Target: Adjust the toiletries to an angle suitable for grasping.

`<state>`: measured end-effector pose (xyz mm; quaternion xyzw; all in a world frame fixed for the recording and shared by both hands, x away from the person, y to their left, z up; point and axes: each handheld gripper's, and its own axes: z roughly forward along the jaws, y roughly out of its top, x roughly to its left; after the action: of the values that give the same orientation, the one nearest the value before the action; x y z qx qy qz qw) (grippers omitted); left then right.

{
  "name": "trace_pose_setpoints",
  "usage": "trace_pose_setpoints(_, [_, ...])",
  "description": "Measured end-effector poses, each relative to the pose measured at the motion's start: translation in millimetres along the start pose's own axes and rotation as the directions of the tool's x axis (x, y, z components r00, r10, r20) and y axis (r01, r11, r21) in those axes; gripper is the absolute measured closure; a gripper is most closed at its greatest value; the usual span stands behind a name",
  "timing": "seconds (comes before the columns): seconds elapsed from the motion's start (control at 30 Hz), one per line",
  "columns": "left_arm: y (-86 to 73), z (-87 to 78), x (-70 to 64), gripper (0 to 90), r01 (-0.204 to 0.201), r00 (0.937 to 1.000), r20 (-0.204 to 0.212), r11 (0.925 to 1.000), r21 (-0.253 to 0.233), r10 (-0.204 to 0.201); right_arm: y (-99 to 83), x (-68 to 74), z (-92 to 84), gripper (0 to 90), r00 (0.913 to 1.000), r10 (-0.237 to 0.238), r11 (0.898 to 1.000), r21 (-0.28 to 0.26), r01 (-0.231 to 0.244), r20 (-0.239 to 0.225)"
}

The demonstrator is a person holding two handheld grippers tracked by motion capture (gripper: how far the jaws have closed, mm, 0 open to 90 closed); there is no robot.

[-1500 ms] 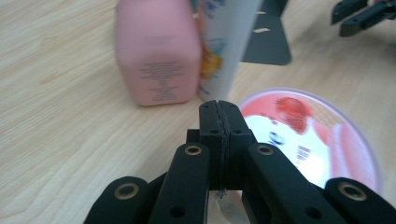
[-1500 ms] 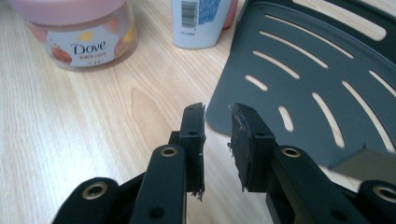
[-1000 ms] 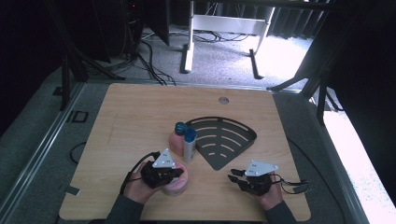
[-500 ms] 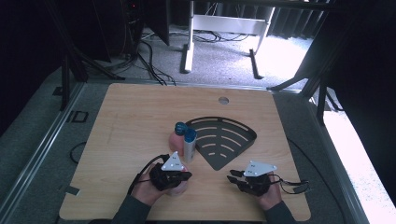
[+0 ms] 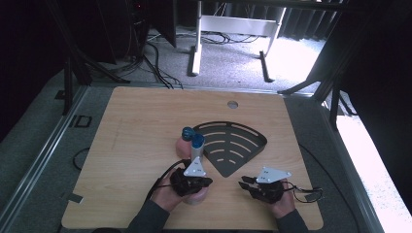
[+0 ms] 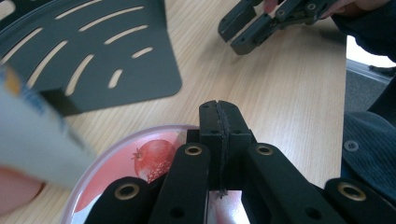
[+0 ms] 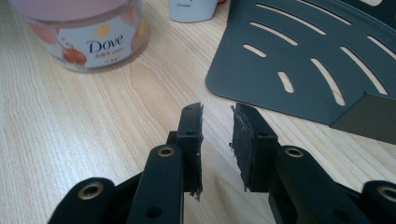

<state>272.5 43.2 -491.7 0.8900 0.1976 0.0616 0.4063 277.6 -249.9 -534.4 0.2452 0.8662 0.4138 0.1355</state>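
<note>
While high view hides it – right tool [image 7: 217, 116] gapes, empty.

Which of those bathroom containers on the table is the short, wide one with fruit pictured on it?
The pink Dove jar, under the left gripper. Its pink lid and side show a pomegranate; the two blue-capped bottles by the dark rack stand taller and narrower.

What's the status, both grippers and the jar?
Left hand-held gripper shut, empty, over pink jar. Right hand-held gripper open, empty, near black rack. Bottles behind jar.
</note>
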Motion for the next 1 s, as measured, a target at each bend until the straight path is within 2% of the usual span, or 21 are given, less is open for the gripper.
trace_pose_setpoints(0.23, [9.2,10.7,-4.6,89.9,-0.019,0.9997,0.018,0.9998,-0.003,0.019,-2.2,-3.7,-3.6,72.3,0.9999,0.013,1.000,-0.008,-0.013,0.011])
trace_pose_setpoints(0.27, [14.7,17.3,-7.6,89.8,-0.035,0.9989,0.033,0.9994,-0.004,0.035,-2.8,-4.6,-4.5,72.4,0.9998,0.018,1.000,-0.008,-0.018,0.013])
trace_pose_setpoints(0.6, [33.2,38.5,-11.2,89.7,-0.075,0.9939,0.081,0.9972,-0.005,0.075,-4.0,-7.2,-8.5,73.0,0.9994,0.025,1.000,-0.016,-0.025,0.024])
trace_pose_setpoints(0.7, [43.3,48.4,-13.4,89.7,-0.100,0.9905,0.095,0.9950,0.004,0.099,-4.7,-9.1,-9.9,72.9,0.9990,0.030,0.999,-0.016,-0.030,0.032])
trace_pose_setpoints(1.0, [64.8,70.6,-13.5,89.7,-0.118,0.9869,0.113,0.9930,0.011,0.116,-7.9,-15.7,-12.9,73.0,0.9960,0.067,0.998,-0.015,-0.066,0.059])
